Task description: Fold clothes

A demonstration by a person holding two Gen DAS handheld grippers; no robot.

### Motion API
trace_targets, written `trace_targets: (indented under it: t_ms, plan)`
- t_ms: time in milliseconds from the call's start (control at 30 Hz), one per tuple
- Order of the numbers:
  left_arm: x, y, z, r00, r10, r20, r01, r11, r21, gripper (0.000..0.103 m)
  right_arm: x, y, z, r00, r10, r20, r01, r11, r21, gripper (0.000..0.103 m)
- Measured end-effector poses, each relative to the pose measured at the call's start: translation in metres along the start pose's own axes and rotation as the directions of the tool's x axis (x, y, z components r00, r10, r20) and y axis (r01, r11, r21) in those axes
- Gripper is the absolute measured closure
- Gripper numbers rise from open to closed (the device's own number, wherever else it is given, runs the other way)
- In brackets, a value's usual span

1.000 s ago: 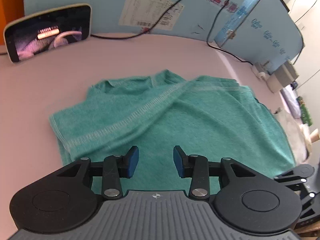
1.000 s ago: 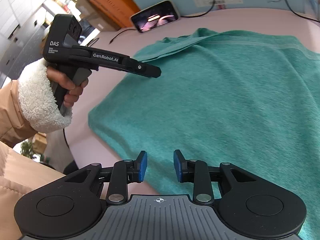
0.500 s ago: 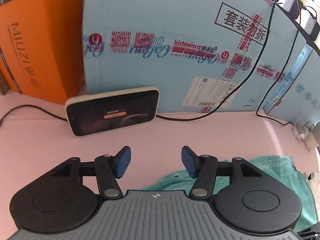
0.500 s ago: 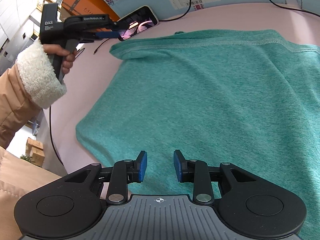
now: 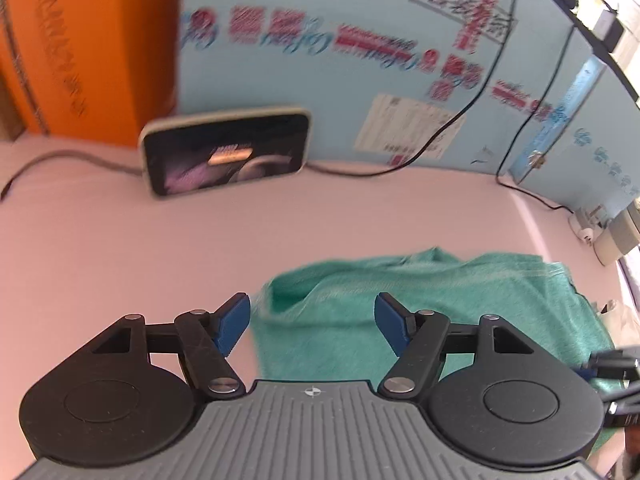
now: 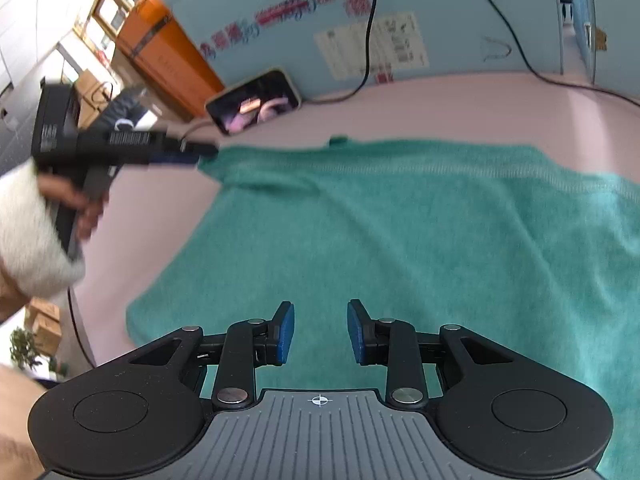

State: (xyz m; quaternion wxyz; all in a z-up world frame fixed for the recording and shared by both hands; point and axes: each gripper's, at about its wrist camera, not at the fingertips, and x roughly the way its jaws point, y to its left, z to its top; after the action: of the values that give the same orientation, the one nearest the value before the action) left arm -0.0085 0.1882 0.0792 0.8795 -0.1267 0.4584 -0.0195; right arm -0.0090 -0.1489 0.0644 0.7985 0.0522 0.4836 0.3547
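Shirt (image 6: 400, 240), teal, lies flat on the pink table (image 5: 120, 248), folded over at its far edge; right gripper (image 6: 320, 332) hovers above its near part, jaws narrowly apart, empty; left gripper (image 5: 312, 320), jaws opening with nothing between them, aims at the far left corner. Risk: pinching one layer only, dragging the fold askew. Half a second ago the left camera saw mostly wall and phone (image 5: 226, 152); now cloth fills its lower view.

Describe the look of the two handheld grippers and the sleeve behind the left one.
Each gripper, left and right, has black linkage arms with silver pivot pins, blue finger pads and a ribbed grey body. Side on, the left gripper is a black pistol-grip handle with blurred white lettering. The sleeve has a white fleecy cuff.
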Motion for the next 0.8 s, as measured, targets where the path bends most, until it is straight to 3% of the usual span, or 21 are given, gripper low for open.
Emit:
trace_targets:
  t_ms: [133, 167, 200, 267, 333, 433, 533, 633, 800]
  plan:
    - [0.008, -0.001, -0.006, 0.998, -0.035, -0.045, 0.035, 0.999, 0.003, 0.041, 0.006, 0.001, 0.011, 1.000, 0.007, 0.028, -0.007, 1.000, -0.002, 0.063]
    - [0.011, -0.003, -0.006, 0.997, -0.057, -0.056, 0.057, 0.998, 0.004, 0.050, 0.008, 0.003, 0.011, 1.000, 0.011, 0.027, -0.010, 1.000, -0.007, 0.063]
    - [0.015, -0.005, -0.006, 0.994, -0.085, -0.068, 0.085, 0.996, 0.003, 0.069, 0.009, 0.004, 0.010, 1.000, 0.017, 0.019, -0.017, 1.000, -0.008, 0.063]
    - [0.024, -0.009, -0.002, 0.987, -0.134, -0.087, 0.135, 0.991, -0.002, 0.076, 0.012, 0.007, 0.008, 1.000, 0.031, 0.004, -0.031, 1.000, -0.004, 0.063]
    - [0.037, -0.014, 0.005, 0.986, -0.142, -0.084, 0.144, 0.989, 0.026, 0.075, 0.014, 0.008, 0.005, 0.999, 0.034, -0.005, -0.034, 0.999, 0.004, 0.063]
    - [0.053, -0.009, 0.024, 0.996, -0.082, -0.034, 0.083, 0.996, 0.026, 0.075, 0.014, 0.007, 0.003, 0.999, 0.032, -0.010, -0.031, 0.999, 0.020, 0.063]
    - [0.053, 0.000, 0.046, 0.998, -0.035, 0.060, 0.038, 0.998, -0.041, 0.063, 0.011, 0.004, -0.001, 1.000, 0.014, -0.004, -0.014, 0.999, 0.036, 0.063]
    - [0.045, -0.003, 0.058, 0.995, -0.017, 0.101, 0.018, 1.000, -0.010, 0.056, 0.006, -0.003, -0.005, 1.000, -0.004, 0.012, 0.003, 0.997, 0.072, 0.063]
    - [0.030, -0.016, 0.054, 0.993, -0.049, 0.105, 0.045, 0.998, 0.042, 0.050, 0.002, -0.012, -0.010, 0.999, -0.018, 0.035, 0.013, 0.992, 0.124, 0.063]
